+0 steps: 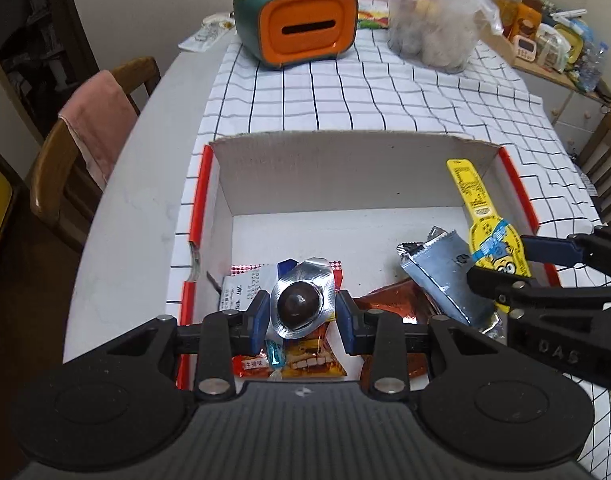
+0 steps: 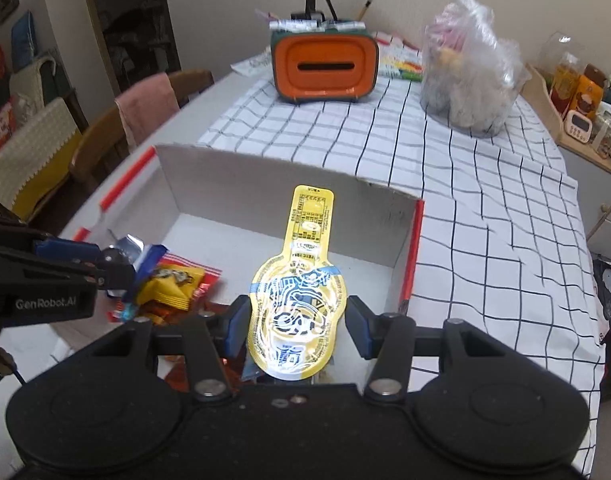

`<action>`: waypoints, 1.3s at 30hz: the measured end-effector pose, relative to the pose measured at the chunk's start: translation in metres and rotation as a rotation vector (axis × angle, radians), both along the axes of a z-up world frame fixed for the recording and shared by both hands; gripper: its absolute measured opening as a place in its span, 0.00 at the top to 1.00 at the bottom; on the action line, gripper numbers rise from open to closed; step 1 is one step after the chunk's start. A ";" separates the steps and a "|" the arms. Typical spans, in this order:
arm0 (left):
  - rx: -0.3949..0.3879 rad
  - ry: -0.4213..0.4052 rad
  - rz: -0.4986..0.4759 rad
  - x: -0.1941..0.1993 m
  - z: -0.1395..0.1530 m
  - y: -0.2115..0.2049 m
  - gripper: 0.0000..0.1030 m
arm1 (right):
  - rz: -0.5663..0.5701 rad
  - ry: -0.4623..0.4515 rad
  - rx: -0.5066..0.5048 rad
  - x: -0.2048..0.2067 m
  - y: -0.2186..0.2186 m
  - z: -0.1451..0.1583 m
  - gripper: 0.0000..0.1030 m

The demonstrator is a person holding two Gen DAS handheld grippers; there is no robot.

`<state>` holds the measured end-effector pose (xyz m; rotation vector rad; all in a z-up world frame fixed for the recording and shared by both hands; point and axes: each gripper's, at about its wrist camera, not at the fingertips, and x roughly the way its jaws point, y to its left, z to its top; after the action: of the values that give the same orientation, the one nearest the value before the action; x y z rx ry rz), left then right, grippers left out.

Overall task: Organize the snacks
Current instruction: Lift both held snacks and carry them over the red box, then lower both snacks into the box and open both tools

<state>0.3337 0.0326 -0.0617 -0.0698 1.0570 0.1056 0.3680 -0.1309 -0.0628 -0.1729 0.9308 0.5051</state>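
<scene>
Silver foil blister [image 1: 301, 300] with a dark chocolate dome: clamped edgewise, above wrappers at box's near-left. Yellow paddle-shaped cartoon packet [image 2: 301, 300]: gripped at its wide end, narrow neck pointing away. Open white cardboard box [image 1: 337, 172], red-edged, holds silver [image 1: 445, 276], orange and yellow snack packets.

Wooden chair [image 1: 65, 160] w/ pink towel [image 1: 99, 120] by white table [image 1: 145, 200]; cream walls, cluttered shelf [image 2: 577, 108].
</scene>
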 end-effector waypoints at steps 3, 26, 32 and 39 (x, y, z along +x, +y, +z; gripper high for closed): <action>0.008 0.032 -0.005 0.007 -0.009 -0.002 0.66 | 0.014 0.025 -0.019 0.006 0.006 -0.010 0.51; 0.005 0.052 -0.009 0.001 -0.011 -0.003 0.45 | 0.016 0.058 0.008 0.000 0.004 -0.006 0.45; -0.005 0.013 -0.021 -0.016 0.005 -0.005 0.43 | 0.015 0.039 0.042 -0.015 -0.001 0.011 0.41; -0.017 -0.042 -0.049 -0.042 0.025 -0.009 0.35 | 0.026 0.009 0.072 -0.039 -0.007 0.032 0.35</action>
<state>0.2914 0.0241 -0.0370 -0.0609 1.0169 0.0510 0.3287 -0.1378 -0.0311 -0.1172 0.9191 0.5628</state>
